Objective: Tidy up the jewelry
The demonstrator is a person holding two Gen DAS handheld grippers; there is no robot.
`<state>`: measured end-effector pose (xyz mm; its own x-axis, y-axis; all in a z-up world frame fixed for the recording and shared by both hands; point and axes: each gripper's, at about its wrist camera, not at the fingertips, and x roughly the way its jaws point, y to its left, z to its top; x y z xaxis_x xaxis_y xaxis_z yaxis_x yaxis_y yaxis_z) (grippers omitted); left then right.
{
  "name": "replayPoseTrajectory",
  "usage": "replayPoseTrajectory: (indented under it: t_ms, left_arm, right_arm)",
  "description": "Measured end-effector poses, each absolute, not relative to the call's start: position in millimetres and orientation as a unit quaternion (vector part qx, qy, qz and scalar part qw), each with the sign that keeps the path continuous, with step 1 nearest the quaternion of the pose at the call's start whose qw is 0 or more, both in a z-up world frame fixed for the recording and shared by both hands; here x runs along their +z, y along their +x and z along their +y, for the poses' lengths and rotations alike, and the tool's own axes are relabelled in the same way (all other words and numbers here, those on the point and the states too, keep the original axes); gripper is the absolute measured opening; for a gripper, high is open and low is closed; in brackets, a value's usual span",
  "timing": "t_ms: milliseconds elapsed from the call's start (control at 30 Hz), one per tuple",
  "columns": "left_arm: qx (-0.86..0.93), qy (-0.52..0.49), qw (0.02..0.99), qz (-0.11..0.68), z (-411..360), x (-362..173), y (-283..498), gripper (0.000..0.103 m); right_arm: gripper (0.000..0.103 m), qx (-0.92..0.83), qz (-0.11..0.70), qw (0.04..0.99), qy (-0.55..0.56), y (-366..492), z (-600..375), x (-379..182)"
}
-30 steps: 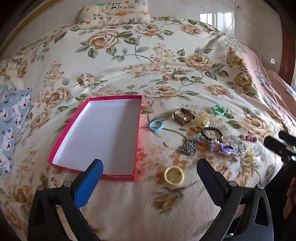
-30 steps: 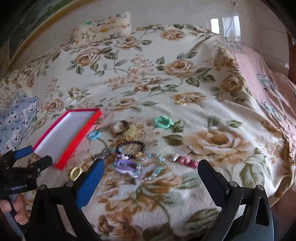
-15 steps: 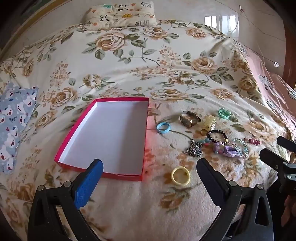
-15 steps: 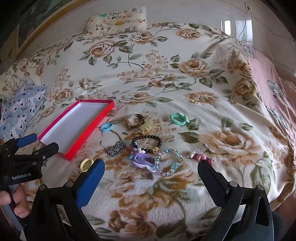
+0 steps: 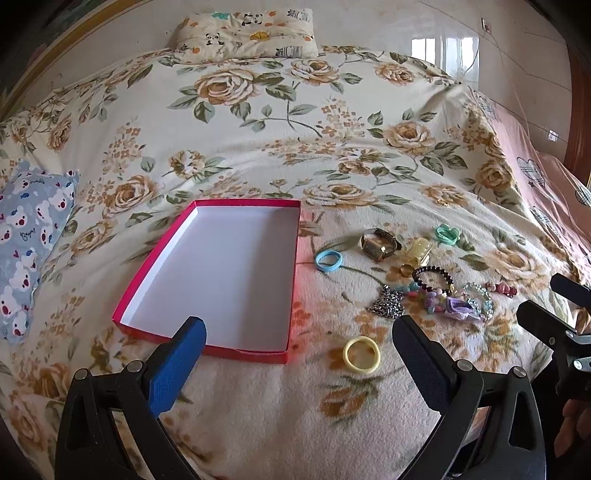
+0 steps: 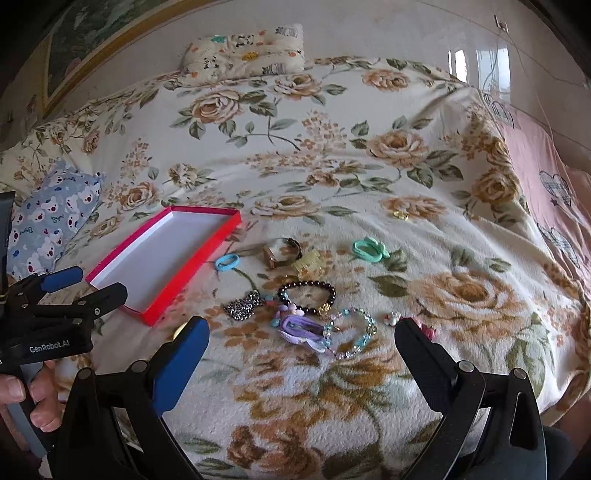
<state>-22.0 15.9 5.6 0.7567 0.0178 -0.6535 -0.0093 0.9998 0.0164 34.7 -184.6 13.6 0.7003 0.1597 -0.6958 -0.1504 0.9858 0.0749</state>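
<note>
An empty red box point(image 5: 147, 272) with a white inside lies on the floral blanket; the right wrist view shows the red box point(image 6: 207, 246) at left. Right of it sit a yellow ring point(image 5: 361, 355), blue ring point(image 5: 328, 261), watch point(image 5: 379, 245), silver chain point(image 5: 388, 307), black bead bracelet point(image 6: 306, 298), purple bow point(image 6: 301, 329), crystal bracelet point(image 6: 351, 332) and teal hair tie point(image 6: 369, 250). My left gripper point(image 5: 297, 349) is open above the box's near edge. My right gripper point(image 6: 301, 345) is open just short of the purple bow. Neither holds anything.
A blue bear-print pillow point(image 5: 27, 236) lies at the left, a panda-print pillow point(image 5: 245, 35) at the head of the bed. A small gold piece point(image 6: 399, 215) lies apart on the blanket. A pink cover point(image 6: 546, 177) drapes the right side. A hand point(image 6: 26, 398) holds the left gripper.
Both grippers have drawn back and tilted up a little, so the box and jewelry sit lower and further into view. Nothing was picked up; both stay open.
</note>
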Motion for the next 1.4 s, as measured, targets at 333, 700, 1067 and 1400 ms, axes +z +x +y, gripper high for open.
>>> replayPoseTrajectory:
  t_ms: [333,700,1067,1400]
  left_arm:
    - [0.007,0.004,0.937,0.348,15.8,6.1,-26.6,0.102]
    - [0.007,0.006,0.938,0.347,14.5,6.3,-26.0,0.102]
    - [0.007,0.006,0.938,0.348,15.1,6.1,-27.7,0.102]
    - [0.006,0.005,0.938,0.347,16.1,6.4,-29.1,0.102]
  right_arm:
    - [0.101,0.088,0.385,0.919,0.005,37.1,-182.3,11.7]
    - [0.101,0.088,0.388,0.918,0.008,37.1,-183.7,9.3]
    - [0.101,0.091,0.384,0.919,0.008,37.0,-183.4,11.6]
    - [0.101,0.092,0.383,0.919,0.009,36.6,-182.6,12.9]
